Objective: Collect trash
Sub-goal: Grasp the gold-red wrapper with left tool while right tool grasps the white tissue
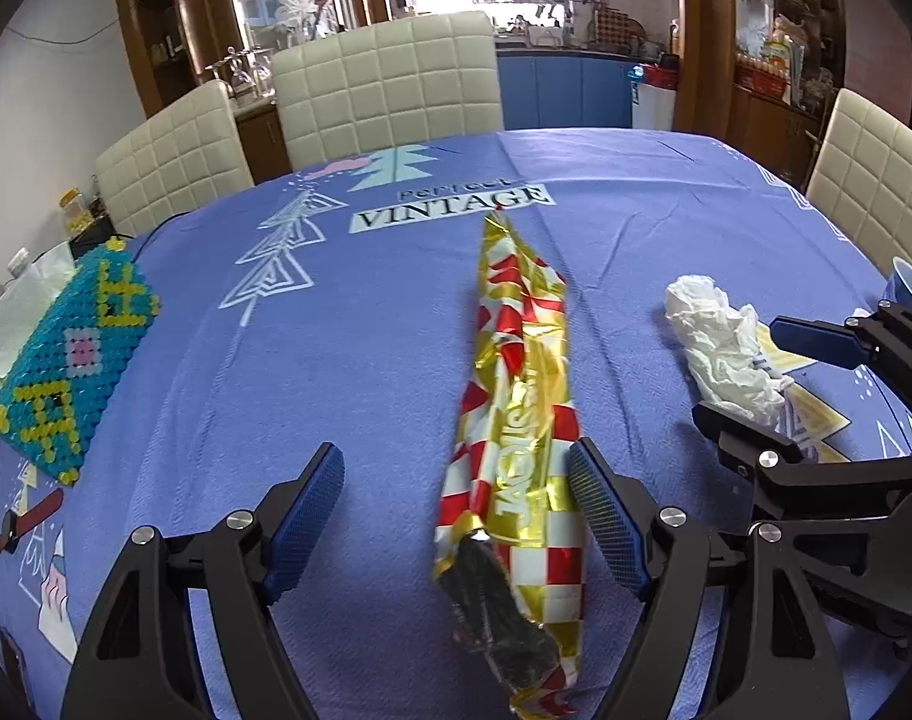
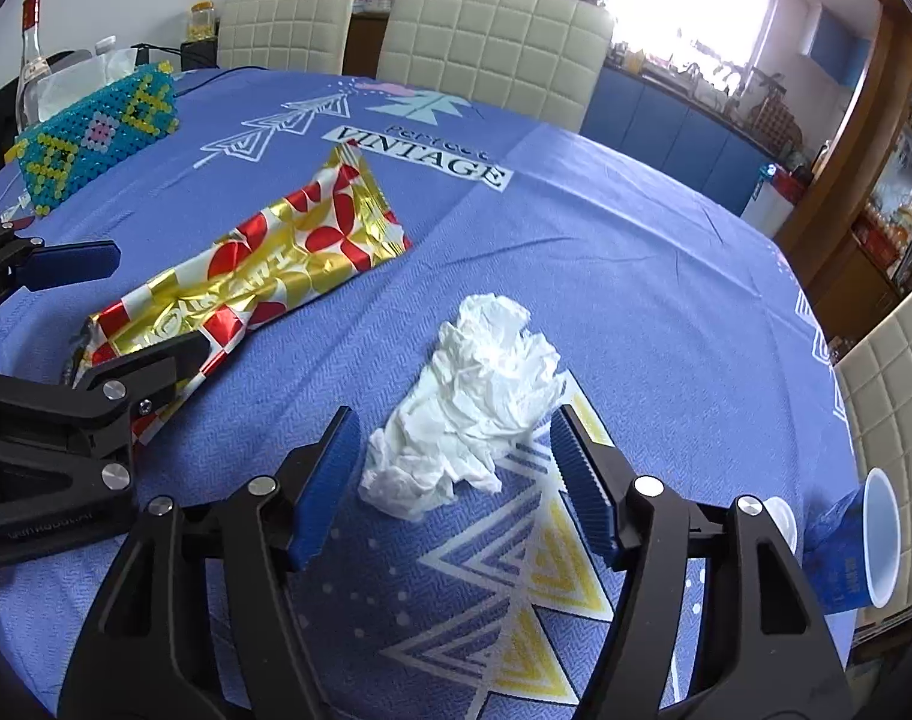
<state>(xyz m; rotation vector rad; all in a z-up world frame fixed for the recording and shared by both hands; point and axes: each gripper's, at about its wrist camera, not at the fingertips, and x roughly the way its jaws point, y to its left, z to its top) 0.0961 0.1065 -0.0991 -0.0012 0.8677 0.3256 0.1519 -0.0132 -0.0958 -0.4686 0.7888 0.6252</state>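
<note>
A long gold, red and white snack wrapper (image 1: 516, 360) lies on the blue tablecloth (image 1: 366, 348). My left gripper (image 1: 456, 453) is open and straddles the wrapper's near half. Its right pad sits right beside the foil, while the left pad stands well clear. To the wrapper's right lies a crumpled white tissue (image 2: 480, 396). My right gripper (image 2: 459, 420) is open around it, both blue pads close beside the paper without squeezing it. The right wrist view also shows the wrapper (image 2: 264, 264) between the left gripper's fingers (image 2: 78, 261).
A blue paper cup (image 2: 876, 540) lies on its side near the table's right edge, a small white cup (image 2: 780, 519) beside it. A turquoise beaded tissue box (image 2: 96, 132) and a glass bottle (image 2: 30, 60) stand far left. Cream chairs (image 1: 390, 78) ring the table.
</note>
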